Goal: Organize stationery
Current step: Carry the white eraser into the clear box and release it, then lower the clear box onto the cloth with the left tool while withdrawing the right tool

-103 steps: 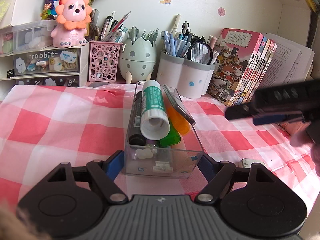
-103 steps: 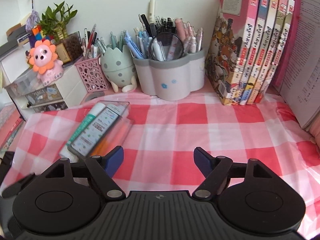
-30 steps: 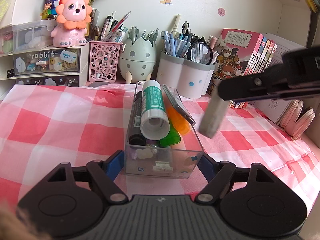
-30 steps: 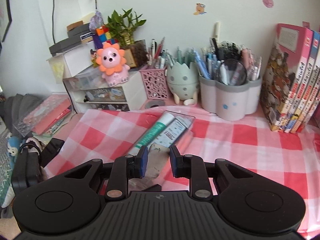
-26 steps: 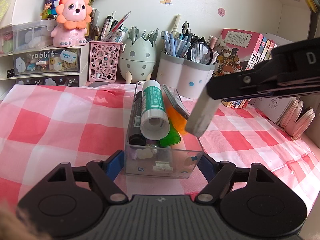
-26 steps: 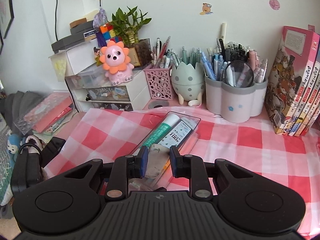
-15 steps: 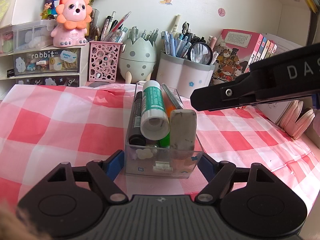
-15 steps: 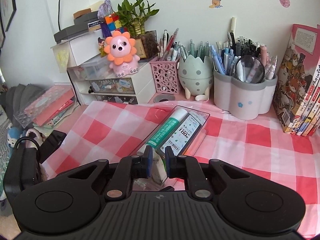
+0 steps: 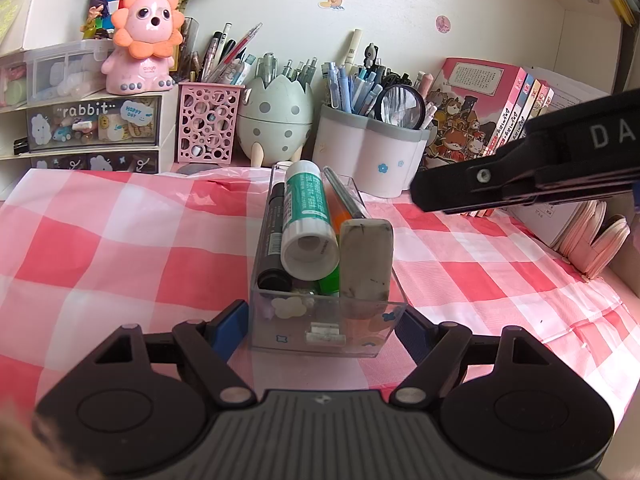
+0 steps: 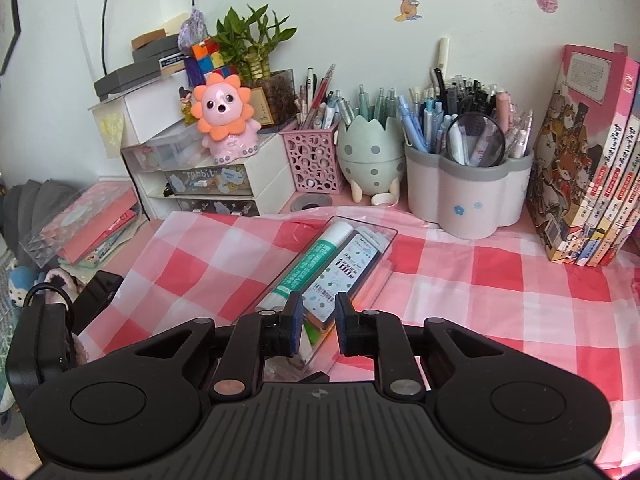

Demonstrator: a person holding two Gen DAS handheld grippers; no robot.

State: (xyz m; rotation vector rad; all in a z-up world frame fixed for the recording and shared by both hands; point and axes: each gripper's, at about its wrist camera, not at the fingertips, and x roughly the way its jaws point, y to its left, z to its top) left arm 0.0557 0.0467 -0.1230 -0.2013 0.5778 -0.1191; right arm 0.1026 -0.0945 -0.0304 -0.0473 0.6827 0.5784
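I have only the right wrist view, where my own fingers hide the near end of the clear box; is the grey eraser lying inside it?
Observer: Yes, the eraser lies in the clear box at its near end, beside the glue stick.
Operator: Thank you. Is the box being steadied?
Observer: The left gripper is shut on it, one pad against each side wall.

A green-and-white glue stick (image 9: 307, 216) and grey eraser (image 9: 366, 258) over a pink-and-white checked cloth (image 9: 120, 240).
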